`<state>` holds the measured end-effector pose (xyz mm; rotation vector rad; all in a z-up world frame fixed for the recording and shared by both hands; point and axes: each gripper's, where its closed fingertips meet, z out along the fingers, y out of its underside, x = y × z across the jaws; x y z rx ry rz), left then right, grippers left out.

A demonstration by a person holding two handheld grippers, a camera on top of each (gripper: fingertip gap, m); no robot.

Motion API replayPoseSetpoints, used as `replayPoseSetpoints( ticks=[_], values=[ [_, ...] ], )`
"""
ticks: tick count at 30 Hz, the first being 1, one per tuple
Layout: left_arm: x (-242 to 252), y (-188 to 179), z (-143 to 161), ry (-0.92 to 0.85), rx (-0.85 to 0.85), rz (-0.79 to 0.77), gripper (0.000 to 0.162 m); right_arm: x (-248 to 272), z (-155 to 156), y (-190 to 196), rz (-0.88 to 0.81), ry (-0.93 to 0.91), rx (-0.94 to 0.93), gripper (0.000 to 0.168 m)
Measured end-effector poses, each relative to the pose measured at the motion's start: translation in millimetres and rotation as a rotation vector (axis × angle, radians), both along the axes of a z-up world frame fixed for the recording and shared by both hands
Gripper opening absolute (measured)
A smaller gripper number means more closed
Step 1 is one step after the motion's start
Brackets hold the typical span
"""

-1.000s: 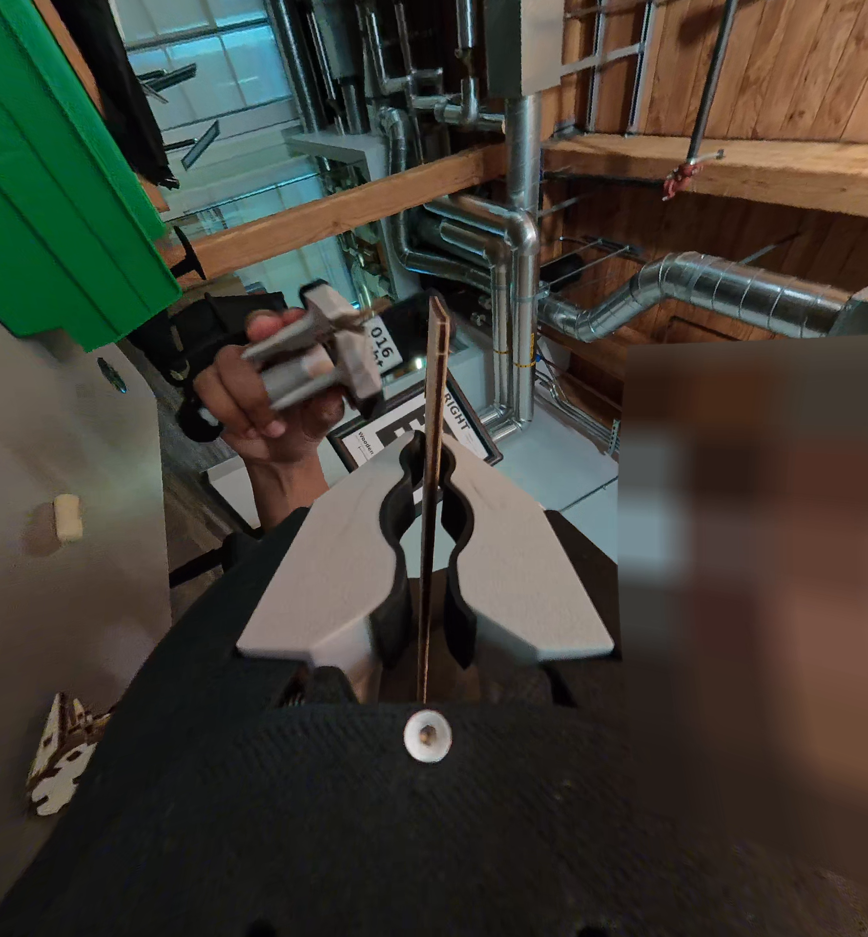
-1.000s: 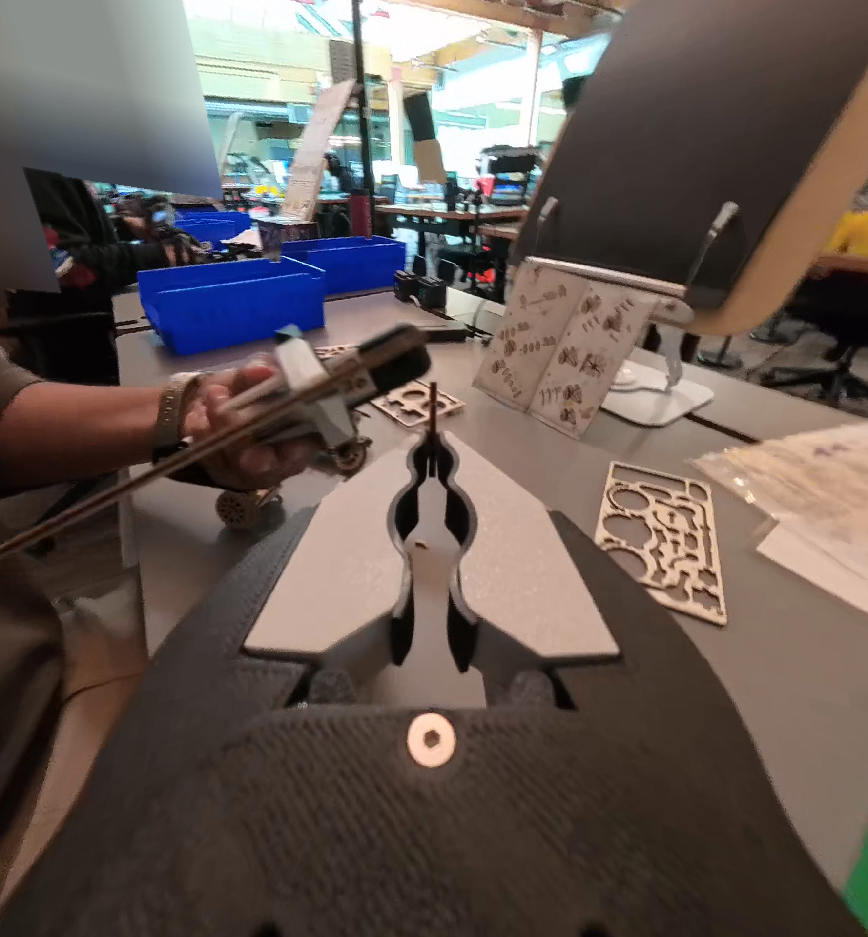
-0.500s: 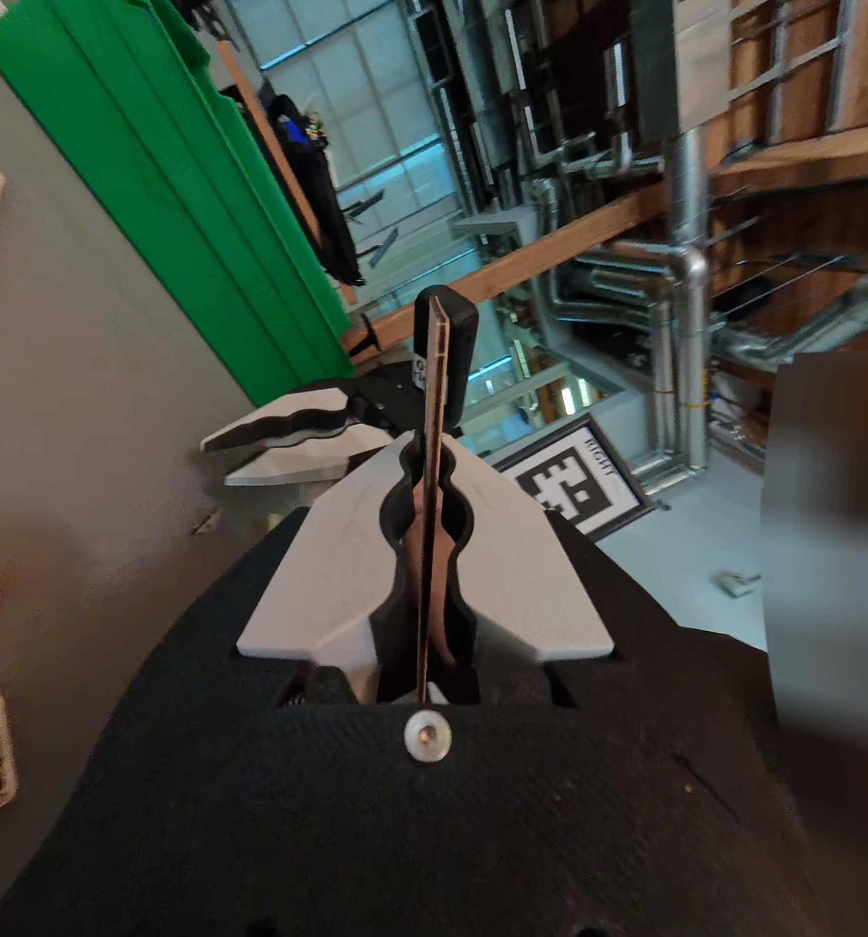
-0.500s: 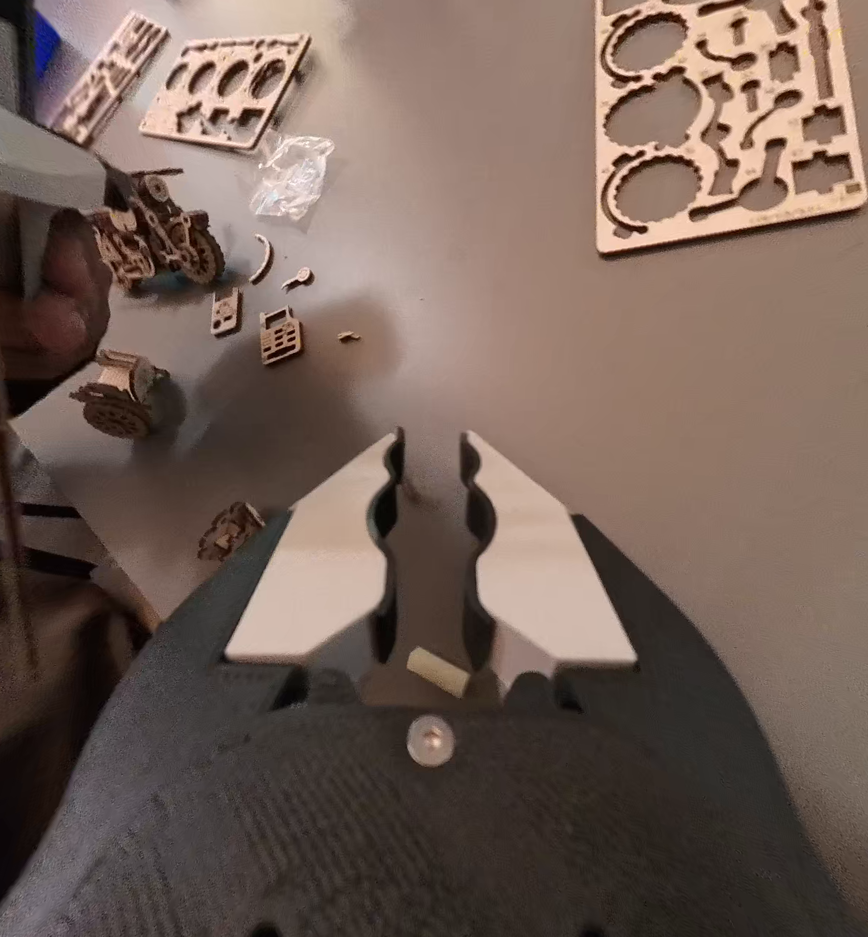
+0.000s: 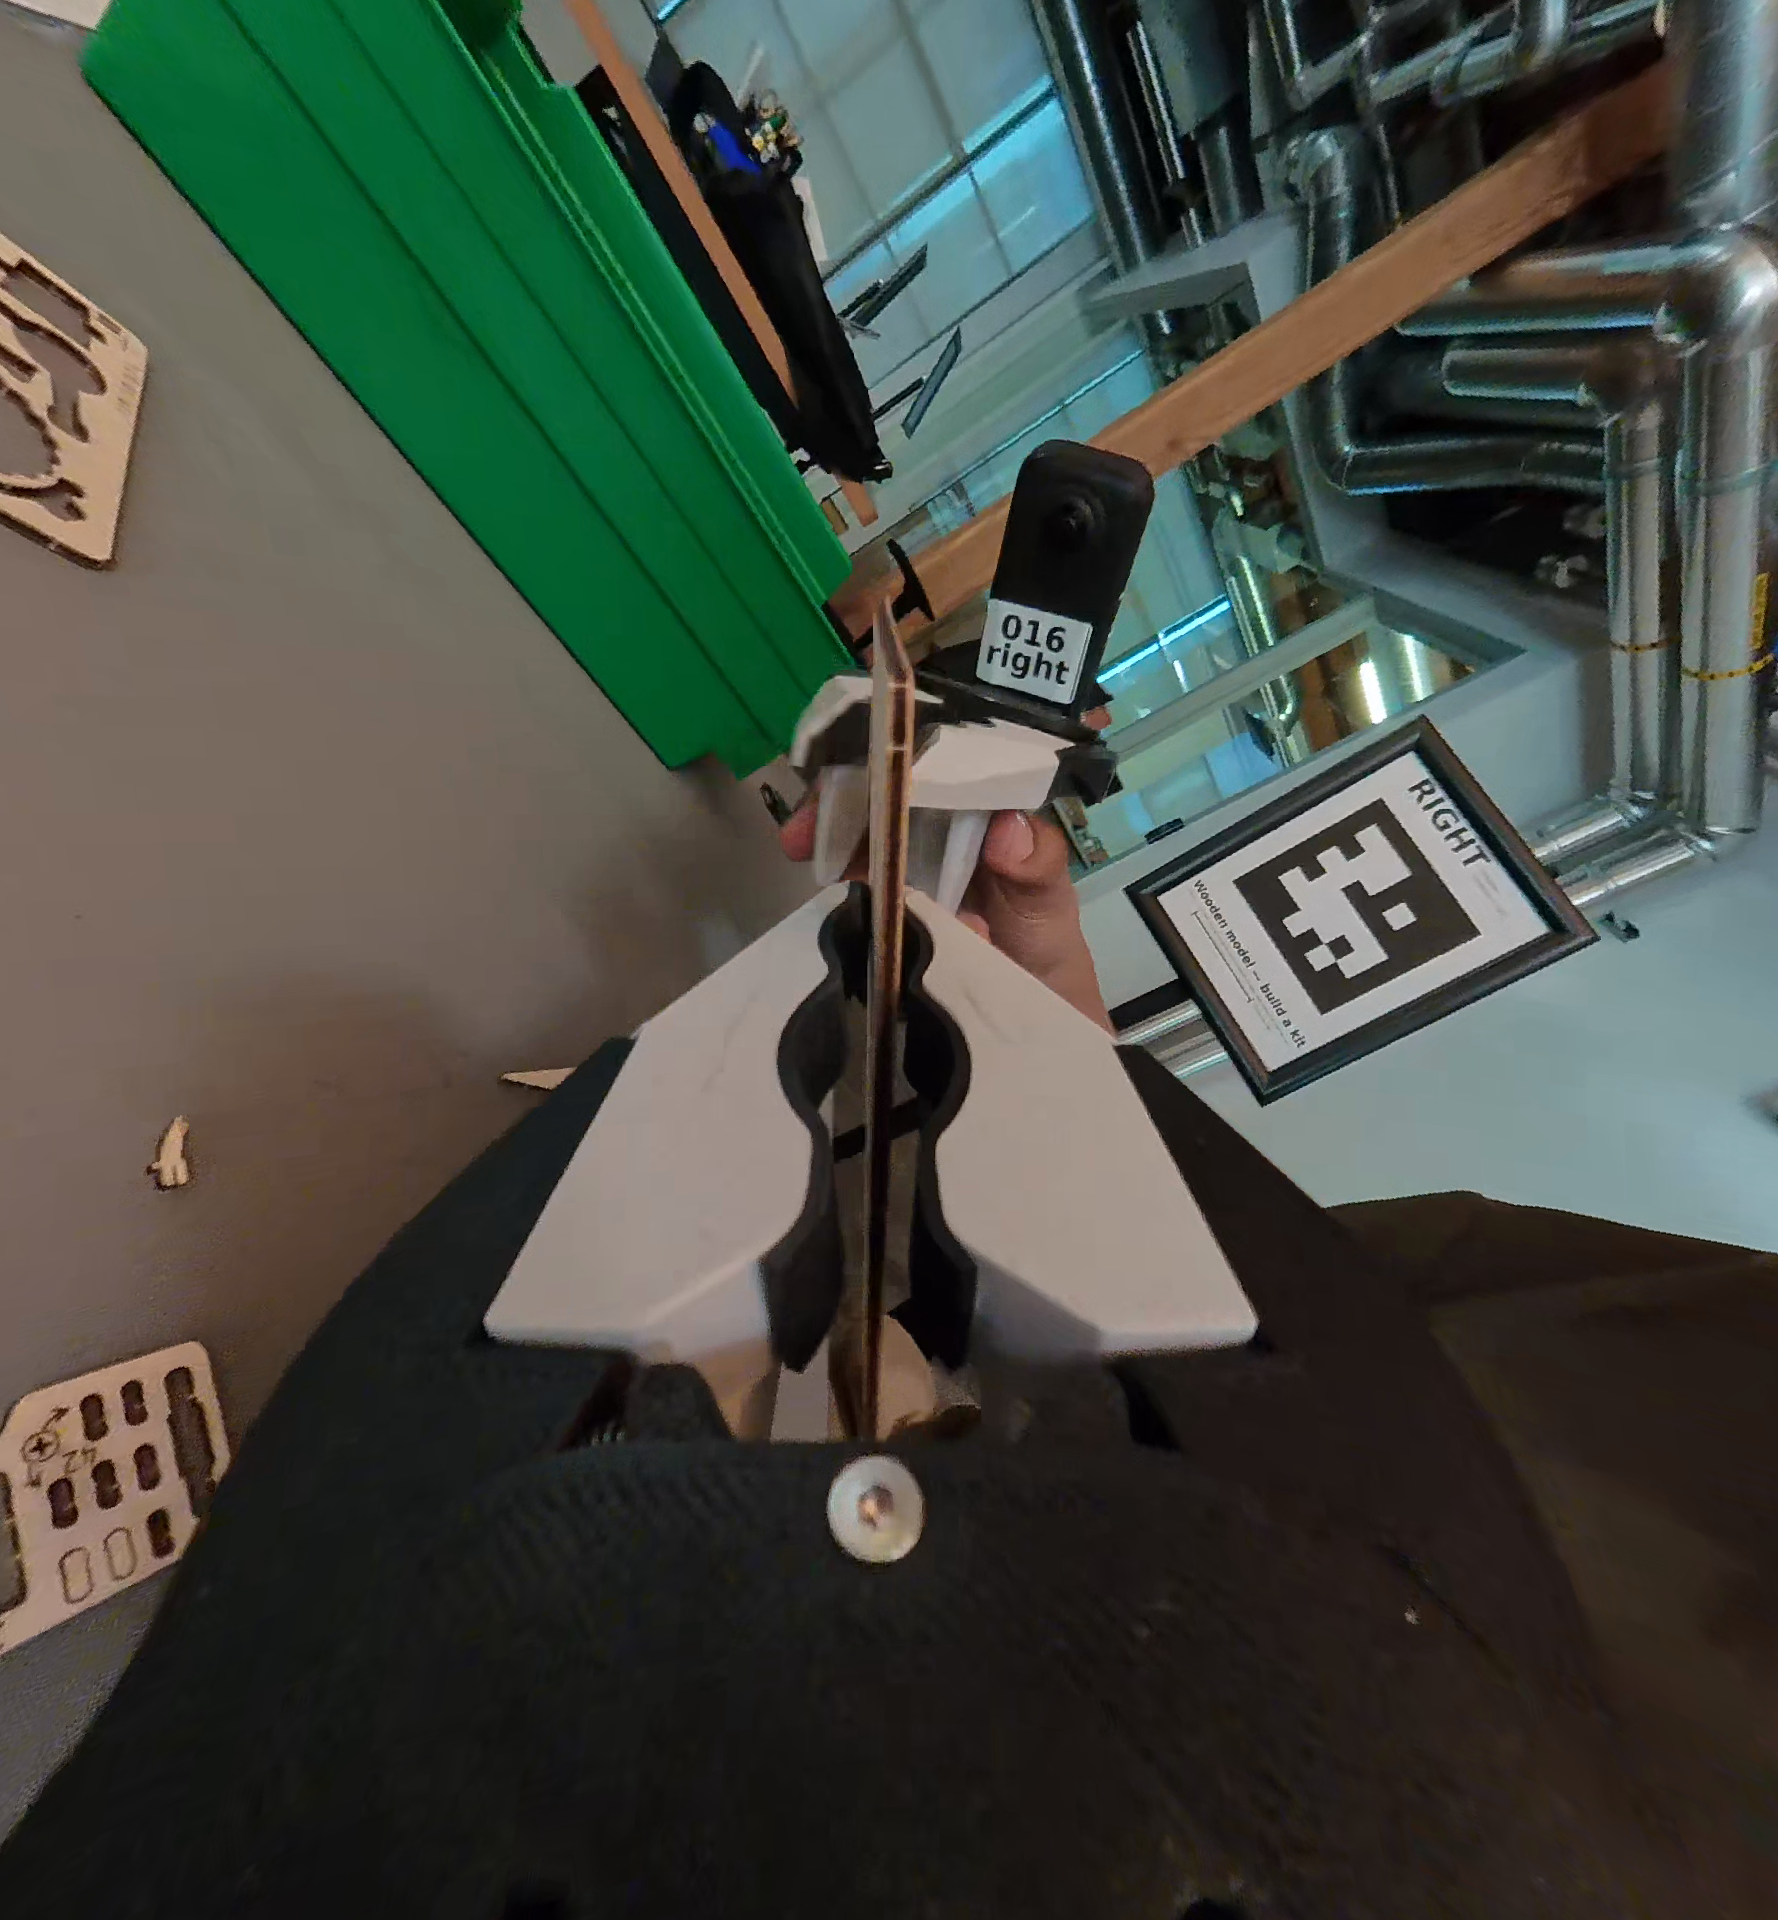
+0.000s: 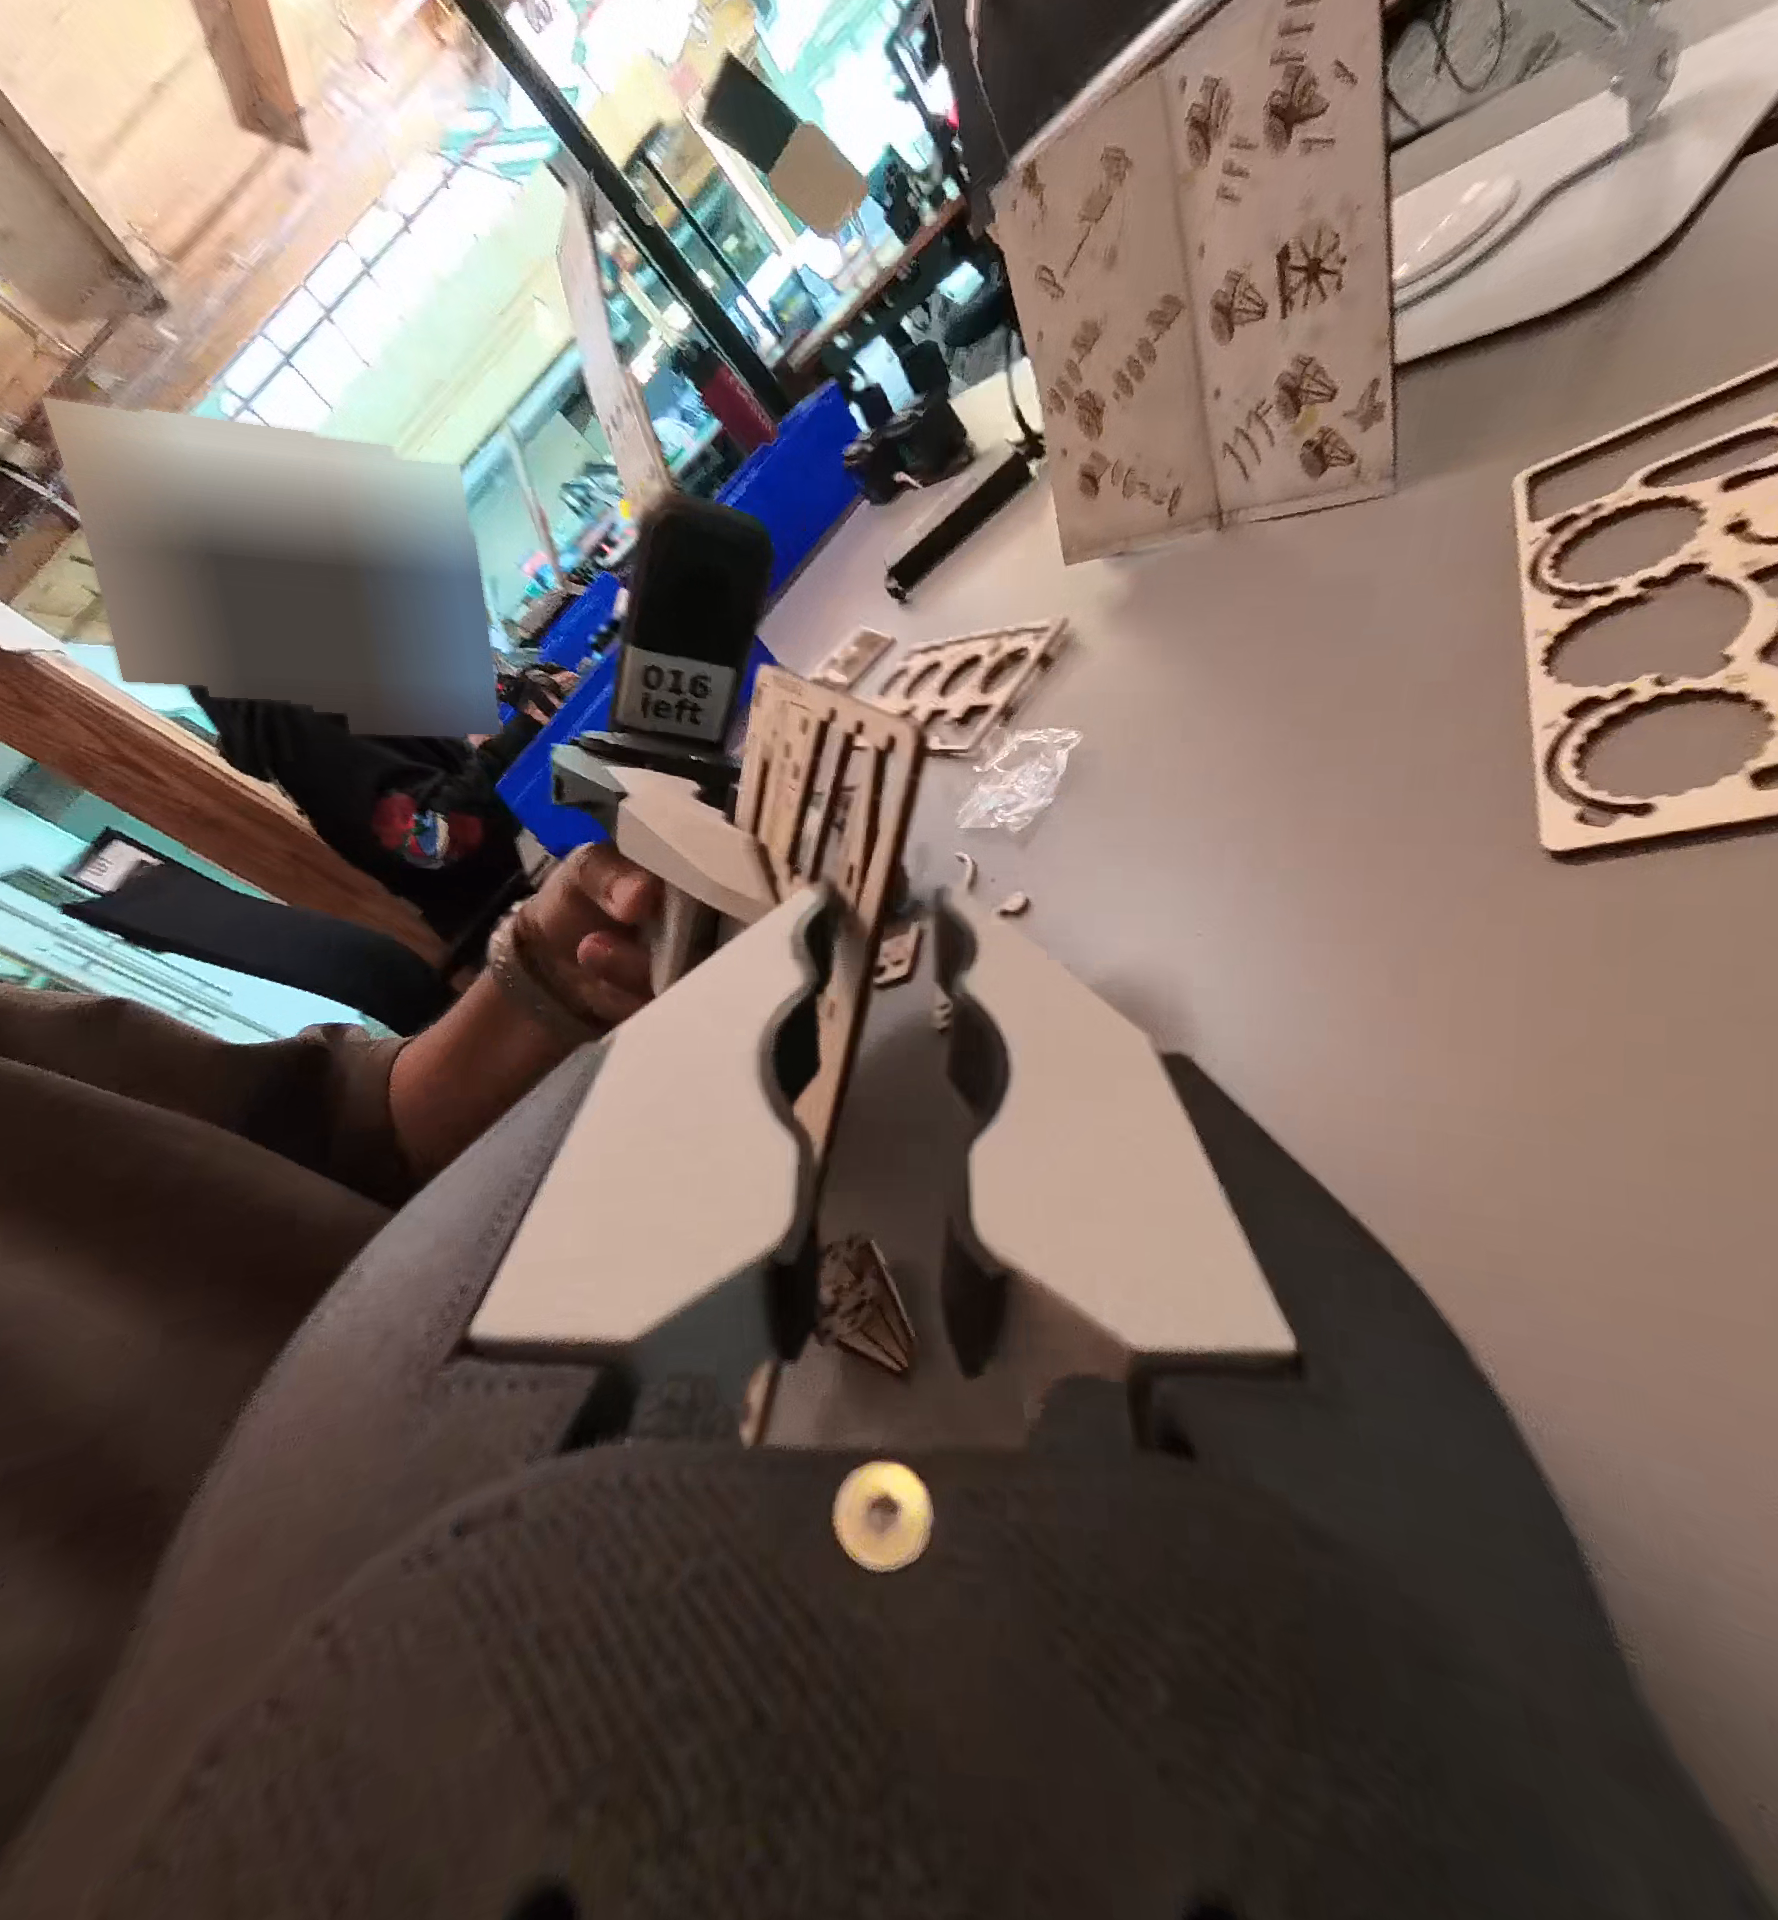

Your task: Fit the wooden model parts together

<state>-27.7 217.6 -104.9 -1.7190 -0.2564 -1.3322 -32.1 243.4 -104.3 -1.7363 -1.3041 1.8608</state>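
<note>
Wooden sheet [image 5: 887, 935] stands edge-on in my left gripper [image 5: 874, 914], jaws clamped on it, raised off the bench [image 5: 241, 831]. My right gripper [image 6: 880, 920] faces the sheet; its jaws are parted, straddling the sheet's edge without pinching it. Both grippers are tilted, the holding hand [image 6: 594, 935] just behind the sheet. A cut-out fret [image 6: 1695, 623] lies flat beyond the sheet.
</note>
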Motion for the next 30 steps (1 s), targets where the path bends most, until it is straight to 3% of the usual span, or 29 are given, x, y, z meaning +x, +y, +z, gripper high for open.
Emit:
replayPoseSetpoints(
  ticks=[1,5,10,15,19,21,25,30],
  values=[
    [-0.3,0.0,-1.0,0.016,0.001,0.002,0.0,0.0,2.5,-1.5,0.007,0.016,-0.015,0.008],
    [-0.7,-1.2,1.0,0.049,0.014,0.003,0.0,-0.7,5.3,-2.2,-0.002,0.025,-0.007,0.006],
    [-0.4,1.5,-7.0,0.339,0.033,0.066,0.0,-4.6,-3.6,3.6,-0.066,-0.013,0.016,0.009],
    [-3.1,2.4,-4.5,0.418,0.054,0.096,0.001,-7.4,-1.5,5.8,-0.121,-0.02,0.036,0.01],
    [1.3,-0.7,6.0,0.348,0.102,0.064,0.001,-6.5,5.5,5.4,-0.113,0.03,-0.151,0.003],
    [-0.4,0.8,2.4,0.361,0.088,0.083,0.0,-6.2,5.9,6.0,-0.118,0.044,-0.124,0.003],
    [-6.4,-0.5,12.8,0.193,0.086,0.071,0.0,-5.6,19.2,2.7,-0.108,0.07,-0.062,0.003],
    [-37.9,-2.2,22.8,0.159,0.086,0.156,0.0,4.6,38.5,17.6,-0.13,0.167,-0.083,0.014]
  ],
)
